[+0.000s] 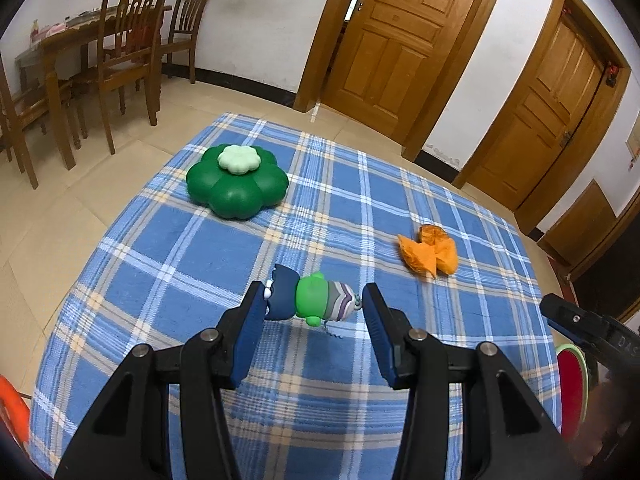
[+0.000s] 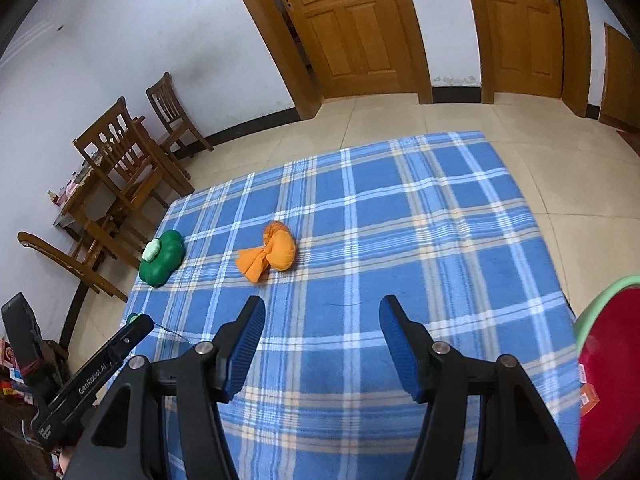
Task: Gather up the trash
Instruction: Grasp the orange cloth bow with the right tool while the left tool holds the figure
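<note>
L claw [image 1: 314, 300] grips a small toy figure [image 1: 310, 298] betw. its blue pads [image 1: 376, 312], lifted just above the plaid cloth [image 1: 200, 272]. R claw [image 2: 322, 316] is released, nothing betw. its fingers, over bare cloth; its tip shows at the right edge of the L view. Trash, an orange wad [image 2: 267, 251], lies on the cloth beyond the R claw, a bit left of it, untouched. Green flower-shaped box [image 1: 236, 182] sits far left on the cloth. Red bin w/ green rim [image 2: 608, 380] at near right. Chairs [image 1: 128, 40] and wooden doors [image 1: 404, 40] stand in the bkgd.
</note>
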### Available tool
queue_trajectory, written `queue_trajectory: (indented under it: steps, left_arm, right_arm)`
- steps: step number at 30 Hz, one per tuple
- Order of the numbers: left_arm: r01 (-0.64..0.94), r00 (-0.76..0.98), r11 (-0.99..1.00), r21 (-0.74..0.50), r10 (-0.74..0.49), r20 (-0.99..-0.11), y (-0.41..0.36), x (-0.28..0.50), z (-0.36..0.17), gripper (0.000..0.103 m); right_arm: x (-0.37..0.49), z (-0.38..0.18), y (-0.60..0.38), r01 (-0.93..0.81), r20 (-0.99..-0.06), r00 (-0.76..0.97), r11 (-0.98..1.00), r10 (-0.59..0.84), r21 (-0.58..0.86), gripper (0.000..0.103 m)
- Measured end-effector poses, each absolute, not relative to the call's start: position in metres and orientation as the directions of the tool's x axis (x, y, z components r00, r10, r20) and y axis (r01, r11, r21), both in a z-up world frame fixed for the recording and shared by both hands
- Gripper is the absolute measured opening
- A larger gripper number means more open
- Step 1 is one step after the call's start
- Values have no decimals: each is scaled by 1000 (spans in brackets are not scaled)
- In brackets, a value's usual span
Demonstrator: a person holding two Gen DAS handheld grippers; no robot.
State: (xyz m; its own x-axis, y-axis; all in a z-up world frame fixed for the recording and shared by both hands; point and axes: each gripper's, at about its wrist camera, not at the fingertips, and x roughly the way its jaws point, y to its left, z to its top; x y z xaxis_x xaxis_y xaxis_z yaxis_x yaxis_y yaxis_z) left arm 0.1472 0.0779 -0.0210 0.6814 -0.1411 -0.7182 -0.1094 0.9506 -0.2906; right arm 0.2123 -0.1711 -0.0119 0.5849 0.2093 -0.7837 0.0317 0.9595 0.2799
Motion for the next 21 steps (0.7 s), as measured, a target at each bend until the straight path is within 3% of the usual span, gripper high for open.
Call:
queue_trajectory:
  steps: [21]
  left_arm:
    - [-139,676,939,-316,-143,-723,87,157,-38,50]
  right_arm:
    - [272,-54,-134,-8,-819,535,971,205,238,65]
